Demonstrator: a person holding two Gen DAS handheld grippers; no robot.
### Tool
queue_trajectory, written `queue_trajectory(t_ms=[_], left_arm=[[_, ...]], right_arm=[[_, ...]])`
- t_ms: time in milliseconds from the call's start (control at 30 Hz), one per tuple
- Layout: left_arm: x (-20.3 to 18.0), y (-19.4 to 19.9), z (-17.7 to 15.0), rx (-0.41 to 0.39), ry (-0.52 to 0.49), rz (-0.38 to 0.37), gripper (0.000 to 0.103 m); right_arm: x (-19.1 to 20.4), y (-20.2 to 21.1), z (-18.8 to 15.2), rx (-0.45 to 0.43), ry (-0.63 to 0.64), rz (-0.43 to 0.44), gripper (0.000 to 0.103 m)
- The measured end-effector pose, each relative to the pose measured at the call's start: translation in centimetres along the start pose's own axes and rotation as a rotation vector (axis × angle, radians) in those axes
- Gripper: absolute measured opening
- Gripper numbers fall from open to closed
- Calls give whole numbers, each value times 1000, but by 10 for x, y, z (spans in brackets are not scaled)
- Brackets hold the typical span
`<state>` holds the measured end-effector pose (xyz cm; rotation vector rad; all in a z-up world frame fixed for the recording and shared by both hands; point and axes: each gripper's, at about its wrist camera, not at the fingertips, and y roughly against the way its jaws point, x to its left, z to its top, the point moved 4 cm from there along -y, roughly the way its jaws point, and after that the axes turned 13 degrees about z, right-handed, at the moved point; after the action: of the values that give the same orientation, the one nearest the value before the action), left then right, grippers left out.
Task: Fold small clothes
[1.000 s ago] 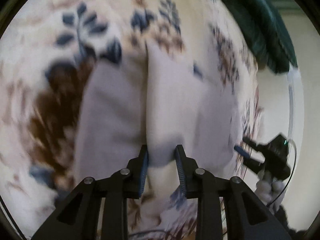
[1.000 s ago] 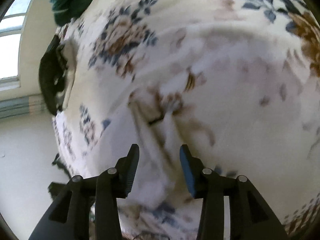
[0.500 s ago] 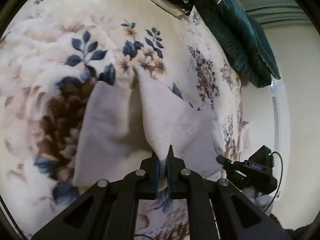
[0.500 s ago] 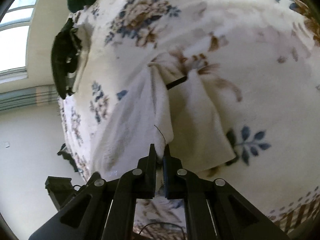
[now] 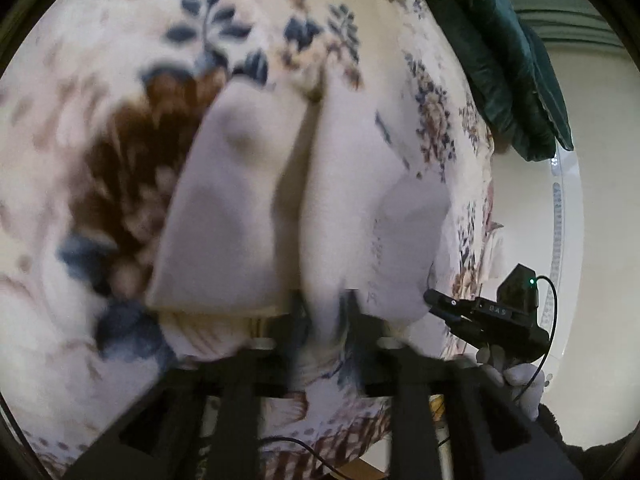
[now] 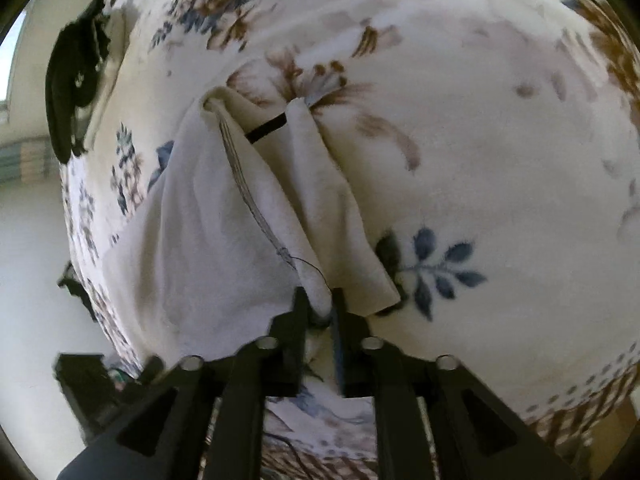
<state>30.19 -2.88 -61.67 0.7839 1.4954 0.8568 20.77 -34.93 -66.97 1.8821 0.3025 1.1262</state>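
Both grippers, clamped on the white garment [image 6: 224, 248] half a second ago, are now opening. The left gripper [image 5: 324, 320] and right gripper [image 6: 320, 312] are releasing 2 raised folds onto the floral blanket [image 6: 480, 160]; fold laid.

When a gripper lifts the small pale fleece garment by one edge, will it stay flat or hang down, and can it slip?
The small pale fleece garment will probably hang limp: it already lies in soft folds and ridges on the floral blanket. It looks light, since a pinched edge alone raised a fold. Its fuzzy surface likely grips, yet it could drop now, as the right gripper is opening.
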Motion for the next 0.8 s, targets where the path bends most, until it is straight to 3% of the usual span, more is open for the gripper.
queue_trajectory(t_ms=[33, 67, 100, 167, 267, 400, 500, 533, 633, 733, 800], left_arm=[[-2, 7, 9, -21, -5, -5, 45], [-4, 11, 17, -38, -10, -4, 46], [-6, 14, 28, -56, -16, -1, 46], [-10, 13, 52, -79, -27, 13, 46], [-14, -7, 88, -66, -12, 10, 46], [-15, -36, 112, -43, -4, 32, 43], [-21, -46, 116, -53, -56, 105, 39], [-21, -46, 115, -66, -71, 120, 26], [-15, -46, 113, -78, -82, 129, 14], [-5, -50, 114, -66, -78, 129, 13], [-7, -44, 113, -60, -78, 80, 13]], right_arm=[[3, 5, 4, -9, 12, -5, 29], [5, 12, 9, -27, 21, 1, 40], [8, 19, 15, -56, 22, 4, 43], [13, 35, 30, -136, 17, 51, 44], [18, 39, 56, -166, -20, 164, 44], [28, 11, 93, -117, -58, 257, 45], [34, -17, 104, -56, -60, 286, 45], [36, -23, 106, -52, -53, 274, 43], [38, -30, 107, -92, -12, 230, 9], [35, -33, 111, -106, -20, 203, 8], [35, -36, 111, -79, -30, 216, 8]])
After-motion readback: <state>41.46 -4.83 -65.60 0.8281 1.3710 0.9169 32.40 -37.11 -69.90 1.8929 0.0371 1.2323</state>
